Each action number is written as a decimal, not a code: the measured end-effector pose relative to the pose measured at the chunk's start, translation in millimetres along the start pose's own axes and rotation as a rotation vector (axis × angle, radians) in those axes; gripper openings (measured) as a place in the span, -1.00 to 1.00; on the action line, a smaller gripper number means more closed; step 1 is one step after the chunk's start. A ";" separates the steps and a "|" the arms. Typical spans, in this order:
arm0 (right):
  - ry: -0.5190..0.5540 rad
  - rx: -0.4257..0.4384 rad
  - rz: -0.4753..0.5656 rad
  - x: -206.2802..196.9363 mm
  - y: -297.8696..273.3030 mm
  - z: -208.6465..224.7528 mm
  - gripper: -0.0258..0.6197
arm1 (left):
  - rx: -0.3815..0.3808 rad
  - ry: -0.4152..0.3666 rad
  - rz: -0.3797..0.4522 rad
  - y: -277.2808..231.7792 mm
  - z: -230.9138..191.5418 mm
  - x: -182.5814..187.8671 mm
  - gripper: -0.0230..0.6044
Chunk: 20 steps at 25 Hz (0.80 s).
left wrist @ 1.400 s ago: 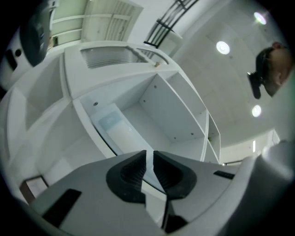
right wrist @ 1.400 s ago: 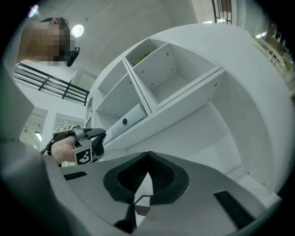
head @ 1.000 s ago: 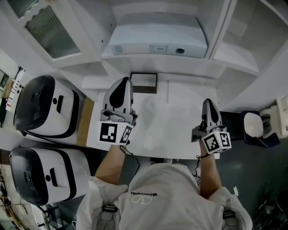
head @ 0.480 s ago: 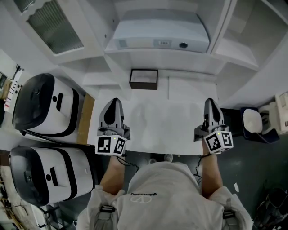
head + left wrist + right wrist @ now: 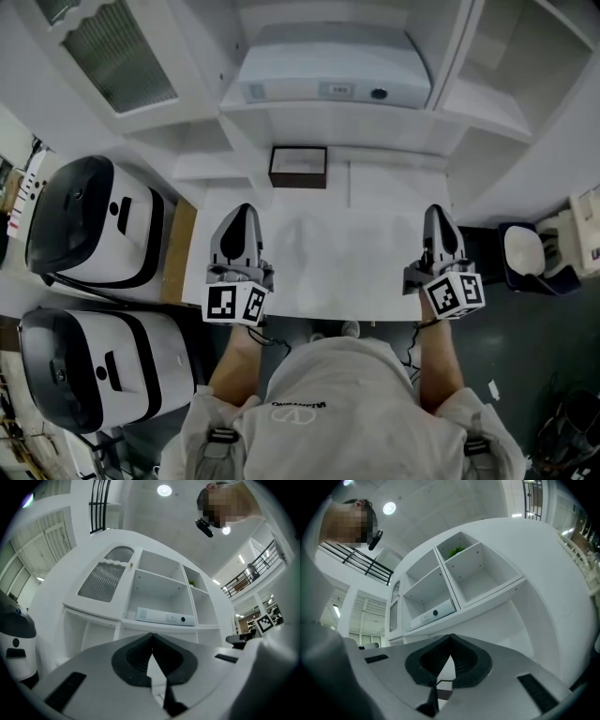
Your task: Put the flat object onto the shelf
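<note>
A flat white panel with a dark frame (image 5: 298,166) lies at the back of the white table (image 5: 347,262), at the mouth of the shelf unit's lowest bay. My left gripper (image 5: 246,210) hovers over the table's left part, well in front of the panel, shut and empty. My right gripper (image 5: 437,212) is over the right part, also shut with nothing in it. In the left gripper view the gripper (image 5: 152,636) points at the shelf unit, and so does the right gripper (image 5: 451,638) in its own view.
A long white box-like device (image 5: 333,77) lies on the shelf above the panel, also seen as the device (image 5: 164,617) and device (image 5: 433,613). Two black-and-white appliances (image 5: 94,220) (image 5: 89,361) stand left of the table. A dark stand with a white bowl (image 5: 525,255) is at the right.
The left gripper has drawn back from the framed panel toward the person and has held still for the last half second. The right gripper has barely moved.
</note>
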State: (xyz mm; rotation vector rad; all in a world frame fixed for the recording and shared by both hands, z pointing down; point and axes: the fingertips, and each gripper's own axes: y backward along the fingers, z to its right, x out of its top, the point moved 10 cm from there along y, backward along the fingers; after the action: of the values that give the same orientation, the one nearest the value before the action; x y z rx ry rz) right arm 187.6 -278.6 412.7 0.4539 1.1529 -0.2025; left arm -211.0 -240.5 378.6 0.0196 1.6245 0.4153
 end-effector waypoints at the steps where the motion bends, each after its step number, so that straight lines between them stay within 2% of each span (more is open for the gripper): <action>1: -0.001 -0.002 0.000 0.2 0.9 0.2 -0.89 | 0.003 -0.001 -0.005 1.0 -0.1 -0.7 -0.91; 9: -0.004 -0.011 -0.007 -0.4 6.2 1.0 -0.89 | -0.008 0.059 -0.013 3.2 1.6 -4.1 -0.91; 20: -0.003 -0.011 -0.011 1.7 10.1 3.3 -0.89 | -0.001 0.080 -0.010 6.1 5.3 -4.8 -0.91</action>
State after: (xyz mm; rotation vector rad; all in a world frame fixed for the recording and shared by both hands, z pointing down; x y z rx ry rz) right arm 194.9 -270.9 414.7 0.4380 1.1530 -0.2061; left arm -206.8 -234.7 384.7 -0.0060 1.7024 0.4137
